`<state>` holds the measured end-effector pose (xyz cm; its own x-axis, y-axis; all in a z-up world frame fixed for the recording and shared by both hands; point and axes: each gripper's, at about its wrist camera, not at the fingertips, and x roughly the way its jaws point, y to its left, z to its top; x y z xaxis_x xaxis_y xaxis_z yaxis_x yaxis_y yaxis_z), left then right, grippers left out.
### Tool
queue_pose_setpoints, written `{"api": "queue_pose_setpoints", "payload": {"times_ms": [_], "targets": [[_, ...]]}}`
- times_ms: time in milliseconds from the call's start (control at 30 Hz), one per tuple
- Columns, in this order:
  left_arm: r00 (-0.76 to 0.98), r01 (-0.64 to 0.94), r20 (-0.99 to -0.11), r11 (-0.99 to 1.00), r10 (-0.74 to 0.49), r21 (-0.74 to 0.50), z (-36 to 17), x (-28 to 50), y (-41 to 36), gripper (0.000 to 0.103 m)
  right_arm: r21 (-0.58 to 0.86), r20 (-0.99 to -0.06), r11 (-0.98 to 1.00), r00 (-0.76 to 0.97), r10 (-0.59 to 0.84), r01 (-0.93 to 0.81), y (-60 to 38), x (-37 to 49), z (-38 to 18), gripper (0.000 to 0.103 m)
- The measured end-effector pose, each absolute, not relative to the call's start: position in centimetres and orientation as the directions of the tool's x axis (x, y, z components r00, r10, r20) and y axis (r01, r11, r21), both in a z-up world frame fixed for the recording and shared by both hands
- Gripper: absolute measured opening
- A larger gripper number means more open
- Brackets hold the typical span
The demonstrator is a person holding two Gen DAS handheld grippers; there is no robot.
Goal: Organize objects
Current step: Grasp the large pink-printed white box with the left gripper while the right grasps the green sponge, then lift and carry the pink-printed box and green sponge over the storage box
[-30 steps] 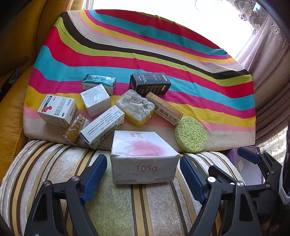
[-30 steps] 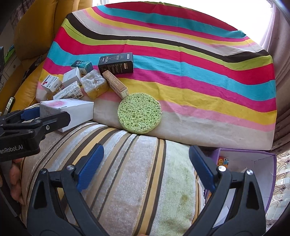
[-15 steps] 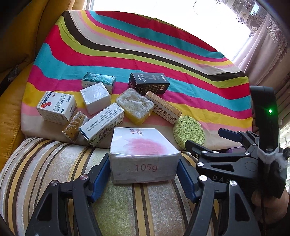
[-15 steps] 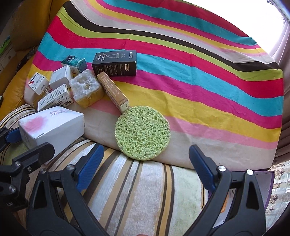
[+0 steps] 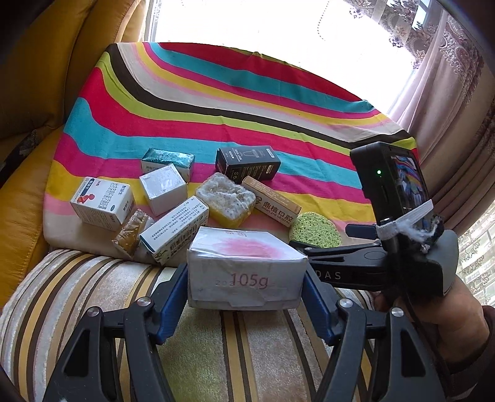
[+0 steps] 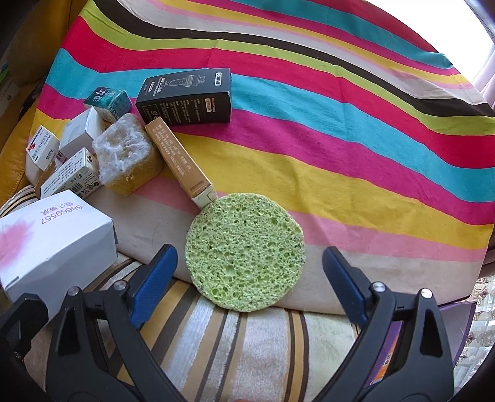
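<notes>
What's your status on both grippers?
Left gripper clamped on white 105g box. Right gripper open, green round sponge between its fingers, untouched. Tan carton touches sponge's far edge.

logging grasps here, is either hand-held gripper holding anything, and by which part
Left hand-held gripper clamps the white 105g box by its two short ends. Right hand-held gripper is open over the green sponge, holding nothing.

A home living room: a yellow leather sofa on the left, a striped plush seat cushion near, lace-patterned curtains by a bright window at the far right.
</notes>
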<state>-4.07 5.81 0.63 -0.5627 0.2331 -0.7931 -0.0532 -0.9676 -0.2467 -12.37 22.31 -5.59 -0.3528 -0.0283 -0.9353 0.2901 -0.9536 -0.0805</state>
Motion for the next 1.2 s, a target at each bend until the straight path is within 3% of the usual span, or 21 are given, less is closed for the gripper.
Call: {"api": "queue_pose_setpoints", "payload": {"times_ms": [100, 267, 833, 1200], "targets": [[-0.563, -0.055, -0.793, -0.968, 0.231, -0.243, 0.6, -4.1, 5.9, 0.069, -0.078, -0.941, -0.955, -0.336, -0.024, 0.286, 22.3, -13.0, -6.0, 0.095], [-0.565, -0.057, -0.792, -0.969, 0.23, -0.241, 0.6, -4.0, 5.9, 0.069, -0.044, -0.949, -0.955, -0.312, -0.052, 0.292, 22.5, -13.3, -6.5, 0.083], [-0.592, -0.091, -0.769, -0.968, 0.241, -0.234, 1.7, -2.8, 6.5, 0.069, -0.058, -0.883, -0.961, -0.462, -0.077, 0.27, 23.7, -8.4, -1.8, 0.083], [-0.545, -0.134, -0.777, -0.948, 0.314, -0.29, 2.1, -0.7, 7.8, 0.069, -0.022, -0.853, -0.966, -0.509, -0.116, 0.256, 25.1, -3.8, 1.0, 0.083]]}}
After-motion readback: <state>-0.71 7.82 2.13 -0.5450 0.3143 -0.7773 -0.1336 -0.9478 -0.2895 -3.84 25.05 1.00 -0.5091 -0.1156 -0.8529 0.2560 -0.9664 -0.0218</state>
